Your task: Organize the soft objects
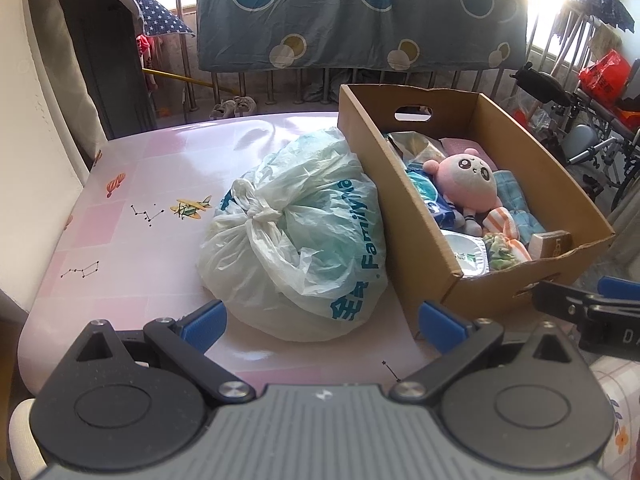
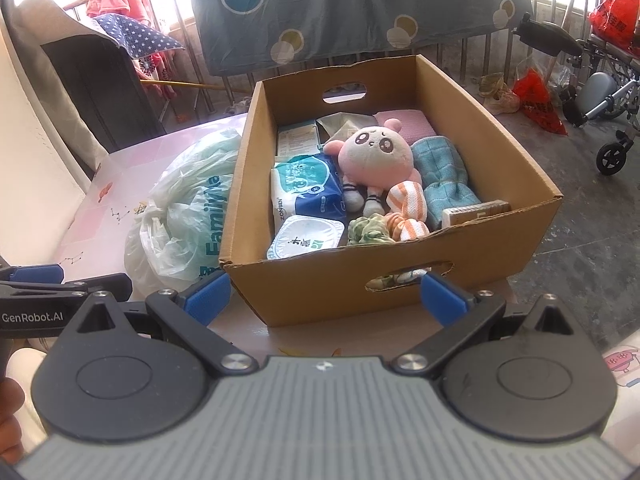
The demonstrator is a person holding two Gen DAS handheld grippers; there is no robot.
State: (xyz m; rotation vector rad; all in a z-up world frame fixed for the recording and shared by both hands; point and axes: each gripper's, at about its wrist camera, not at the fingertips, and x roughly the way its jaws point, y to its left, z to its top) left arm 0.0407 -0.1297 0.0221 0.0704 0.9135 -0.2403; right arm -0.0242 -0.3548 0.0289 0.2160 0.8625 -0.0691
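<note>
best to bring the left tongs (image 1: 320, 326) down over the knot of the tied plastic bag (image 1: 296, 236), pinch there and lift it clear of the cardboard box (image 2: 400, 280) wall rather than dragging. both tongs spread wide and empty. bag sits on the pink surface (image 1: 140, 184) just ahead of the left tongs, pressed against the box's left wall; right tongs (image 2: 324, 300) face the box's near wall, plush toy (image 2: 376, 148) inside.

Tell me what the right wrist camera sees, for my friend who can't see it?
An open cardboard box holds a pink plush toy, a blue towel and tissue packs. A tied plastic bag sits beside it; the open right claw is in front.
</note>
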